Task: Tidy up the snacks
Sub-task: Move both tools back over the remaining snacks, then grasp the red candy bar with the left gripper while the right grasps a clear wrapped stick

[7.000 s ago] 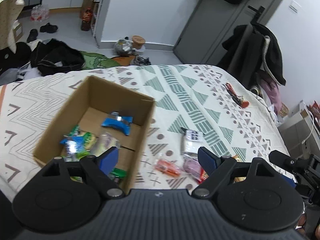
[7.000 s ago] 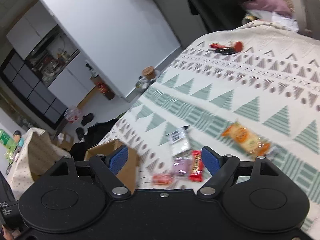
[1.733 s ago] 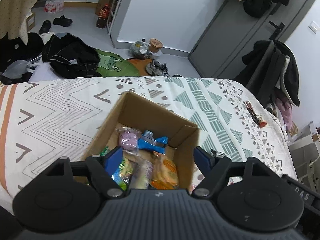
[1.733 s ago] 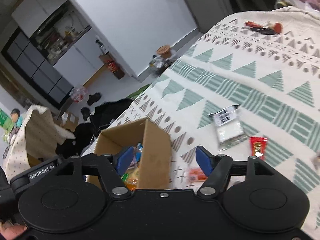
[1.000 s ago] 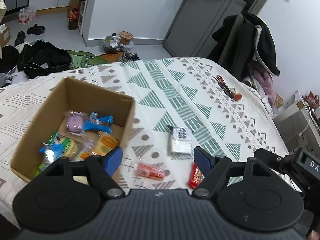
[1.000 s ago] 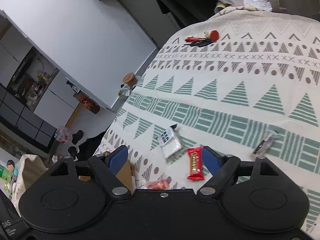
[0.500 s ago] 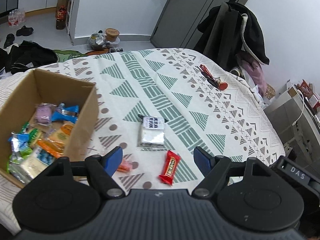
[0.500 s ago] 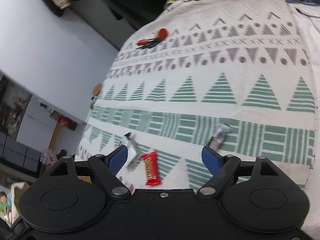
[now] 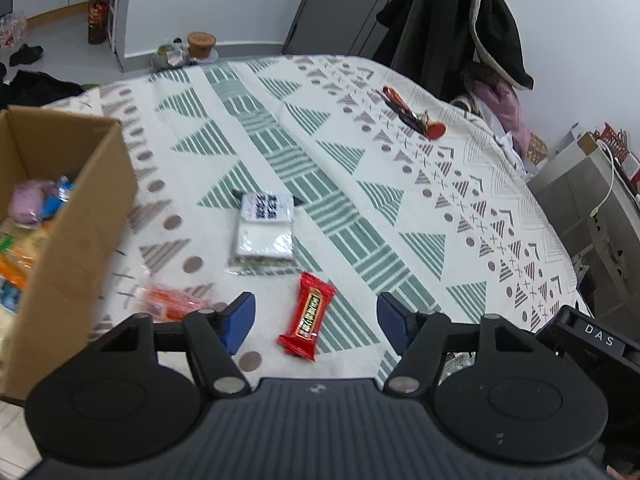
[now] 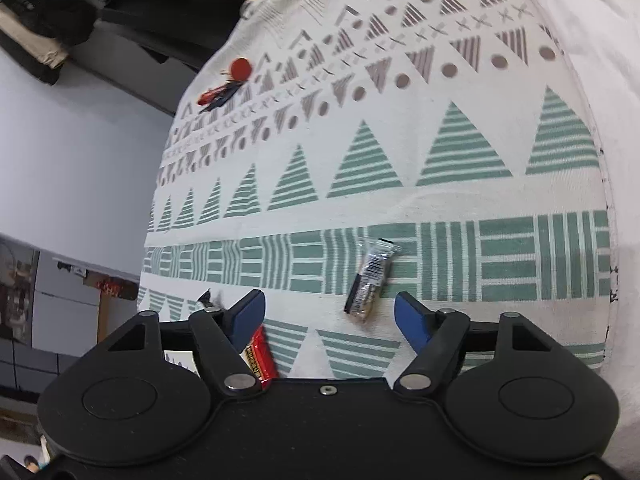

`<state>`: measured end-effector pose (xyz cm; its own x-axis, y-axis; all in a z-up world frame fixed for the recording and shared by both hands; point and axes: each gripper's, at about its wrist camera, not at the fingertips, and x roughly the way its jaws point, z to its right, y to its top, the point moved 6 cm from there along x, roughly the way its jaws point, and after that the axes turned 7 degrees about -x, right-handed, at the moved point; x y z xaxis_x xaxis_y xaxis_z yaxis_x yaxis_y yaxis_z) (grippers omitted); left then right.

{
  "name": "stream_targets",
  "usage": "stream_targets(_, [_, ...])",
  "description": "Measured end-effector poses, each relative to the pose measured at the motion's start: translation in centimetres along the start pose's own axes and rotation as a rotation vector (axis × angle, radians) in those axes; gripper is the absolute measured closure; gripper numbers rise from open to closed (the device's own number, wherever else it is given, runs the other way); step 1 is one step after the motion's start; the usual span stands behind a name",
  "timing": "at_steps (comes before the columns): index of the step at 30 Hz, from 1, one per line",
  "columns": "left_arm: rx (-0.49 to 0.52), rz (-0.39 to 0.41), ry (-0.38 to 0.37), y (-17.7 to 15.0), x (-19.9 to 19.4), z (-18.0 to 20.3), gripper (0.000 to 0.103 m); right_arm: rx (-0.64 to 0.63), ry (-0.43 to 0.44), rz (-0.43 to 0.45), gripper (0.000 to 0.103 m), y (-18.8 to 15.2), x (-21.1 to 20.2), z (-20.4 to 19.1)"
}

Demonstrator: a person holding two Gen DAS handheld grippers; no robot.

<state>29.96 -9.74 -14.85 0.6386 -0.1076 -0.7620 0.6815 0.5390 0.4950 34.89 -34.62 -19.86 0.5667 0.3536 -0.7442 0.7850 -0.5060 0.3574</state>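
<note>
A red candy bar (image 9: 307, 316) lies on the patterned bedspread between the blue pads of my open left gripper (image 9: 313, 319). Beyond it rests a white packet with black print (image 9: 264, 234), and an orange wrapper (image 9: 172, 303) lies blurred to the left. The cardboard box (image 9: 76, 240) at the left holds several snacks. In the right wrist view a small silver-and-black wrapped snack (image 10: 370, 274) lies just ahead of my open right gripper (image 10: 330, 314). The red bar (image 10: 260, 356) shows partly behind its left finger.
Red-handled items with a round red tag (image 9: 416, 116) lie far back on the bed. Coats hang on a rack (image 9: 452, 24) beyond the bed. A grey cabinet (image 9: 592, 208) stands at the right. The bed edge (image 10: 604, 184) curves close on the right.
Both grippers have swung right, away from the box. The red bar now sits centred between the left fingers, and the silver snack has come close in front of the right gripper.
</note>
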Motion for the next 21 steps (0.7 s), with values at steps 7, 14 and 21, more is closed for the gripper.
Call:
stream_targets(7, [0.0,-0.051,0.005,-1.0,3.2,0.2,0.048,0.032,-0.025,-0.033,0.044,-0.1,2.1,0.9])
stream_targets(14, [-0.001,-0.077,0.017,-1.5,5.9,0.2,0.056,0.053,-0.05,-0.068,0.052,-0.1,4.0,1.5])
stream_targets(21, [-0.01,-0.105,0.04,-2.1,7.7,-0.3,0.068,0.032,-0.074,-0.058,0.062,0.0,5.0,1.2])
